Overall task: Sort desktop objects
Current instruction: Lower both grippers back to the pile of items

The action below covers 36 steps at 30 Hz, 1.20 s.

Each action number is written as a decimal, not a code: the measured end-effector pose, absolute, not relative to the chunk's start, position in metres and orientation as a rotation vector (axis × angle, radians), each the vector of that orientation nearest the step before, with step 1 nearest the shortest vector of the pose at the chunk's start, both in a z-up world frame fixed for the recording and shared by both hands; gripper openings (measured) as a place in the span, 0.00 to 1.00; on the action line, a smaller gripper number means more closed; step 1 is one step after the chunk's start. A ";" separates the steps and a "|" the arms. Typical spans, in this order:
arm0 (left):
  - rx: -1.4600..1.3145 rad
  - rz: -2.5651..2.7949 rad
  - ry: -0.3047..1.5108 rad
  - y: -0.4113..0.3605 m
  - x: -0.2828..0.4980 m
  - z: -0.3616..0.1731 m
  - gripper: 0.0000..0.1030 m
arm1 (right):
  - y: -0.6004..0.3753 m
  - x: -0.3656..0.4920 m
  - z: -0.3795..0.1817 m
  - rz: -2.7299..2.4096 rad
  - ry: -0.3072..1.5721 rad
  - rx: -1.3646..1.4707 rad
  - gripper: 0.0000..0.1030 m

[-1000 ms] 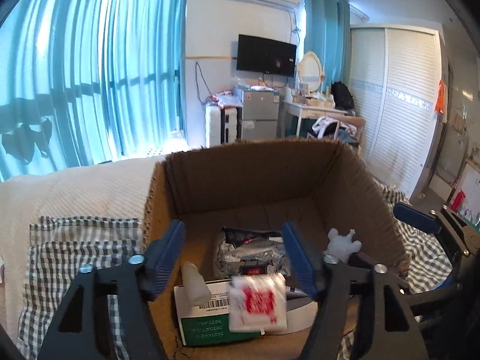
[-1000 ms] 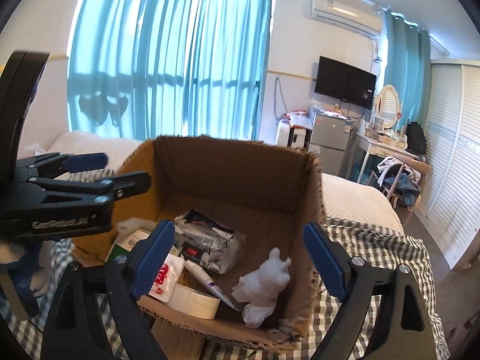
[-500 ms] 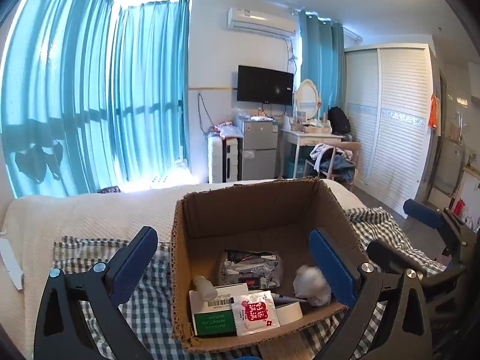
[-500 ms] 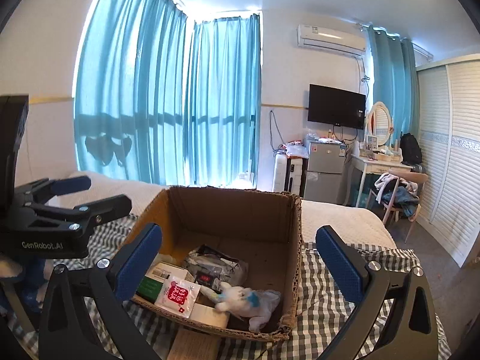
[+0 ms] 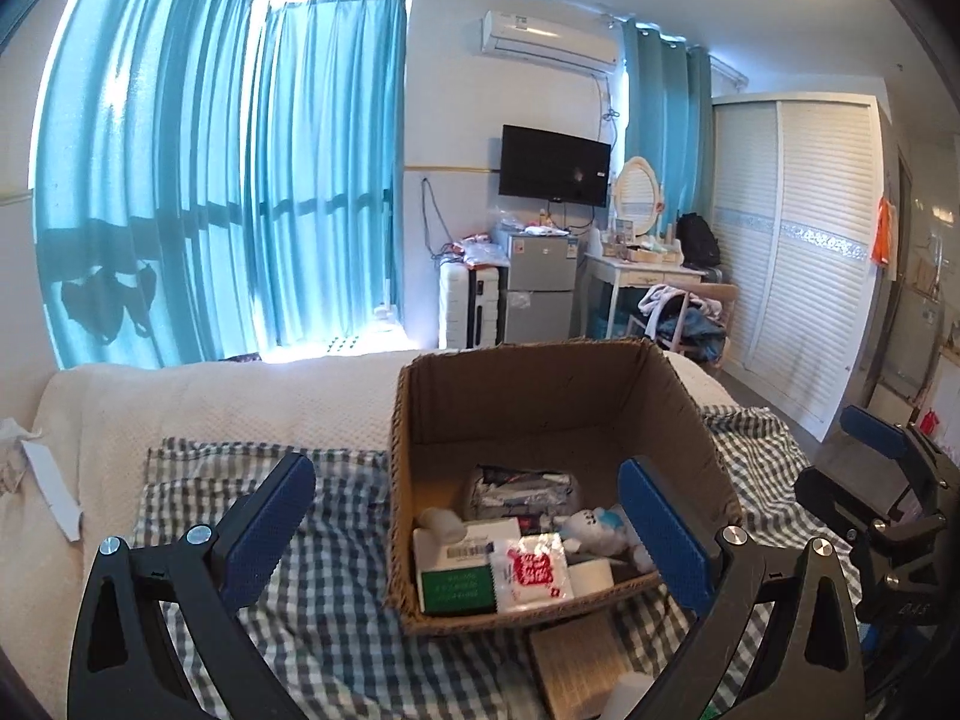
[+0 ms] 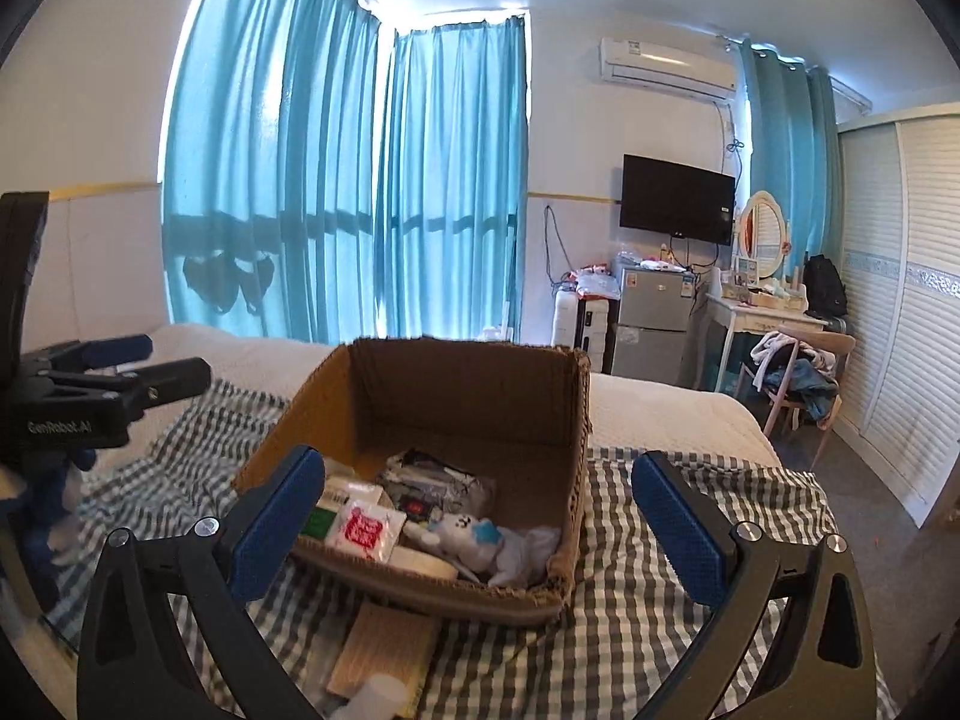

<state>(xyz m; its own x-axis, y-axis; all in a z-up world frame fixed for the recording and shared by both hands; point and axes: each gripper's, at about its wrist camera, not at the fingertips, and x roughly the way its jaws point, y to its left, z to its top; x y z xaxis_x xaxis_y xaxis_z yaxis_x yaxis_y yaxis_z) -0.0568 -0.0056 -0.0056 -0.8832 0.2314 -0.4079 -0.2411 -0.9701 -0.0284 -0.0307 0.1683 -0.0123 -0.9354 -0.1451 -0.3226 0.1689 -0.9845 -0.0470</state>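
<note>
An open cardboard box (image 5: 558, 402) (image 6: 468, 396) stands on a checked cloth. Inside lie a white packet with red print (image 5: 529, 570) (image 6: 366, 528), a green and white carton (image 5: 456, 576), a silvery foil pack (image 5: 522, 486) (image 6: 438, 480) and a white plush toy with a blue patch (image 5: 594, 528) (image 6: 474, 537). My left gripper (image 5: 468, 528) is open and empty, back from the box's near wall. My right gripper (image 6: 480, 528) is open and empty, also in front of the box. Each gripper shows at the edge of the other's view.
A flat wooden block (image 5: 576, 660) (image 6: 384, 654) lies on the checked cloth (image 6: 660, 600) just before the box. A white round object (image 6: 378, 699) lies near it. A white blanket (image 5: 180, 408) covers the bed behind. A desk, fridge and chair stand at the far wall.
Both grippers pulled back and up from over the box and opened wider. The red-print packet dropped from the left gripper, and the plush toy settled in the box.
</note>
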 end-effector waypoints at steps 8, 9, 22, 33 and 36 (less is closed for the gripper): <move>-0.655 2.848 0.053 -0.008 -0.040 -0.026 1.00 | 0.174 -0.019 -0.032 -2.945 0.188 0.546 1.00; -0.640 2.850 0.056 -0.008 -0.037 -0.030 1.00 | 0.174 -0.017 -0.036 -2.945 0.203 0.559 1.00; -0.740 2.777 0.185 0.021 -0.025 -0.093 1.00 | 0.171 -0.003 -0.096 -2.838 0.295 0.750 1.00; -0.920 2.620 0.338 0.057 -0.029 -0.151 1.00 | 0.185 -0.006 -0.131 -2.791 0.261 0.912 0.97; -0.957 2.567 0.375 0.068 -0.029 -0.162 1.00 | 0.184 -0.007 -0.144 -2.746 0.259 0.985 0.88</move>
<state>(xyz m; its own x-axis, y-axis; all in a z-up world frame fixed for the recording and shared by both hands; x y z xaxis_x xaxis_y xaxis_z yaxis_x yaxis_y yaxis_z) -0.0292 0.0675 -0.1625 -0.6989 0.2506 -0.6699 -0.4319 -0.8944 0.1160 -0.0074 0.1836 -0.1438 -0.7538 -0.1392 -0.6422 0.2568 -0.9620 -0.0929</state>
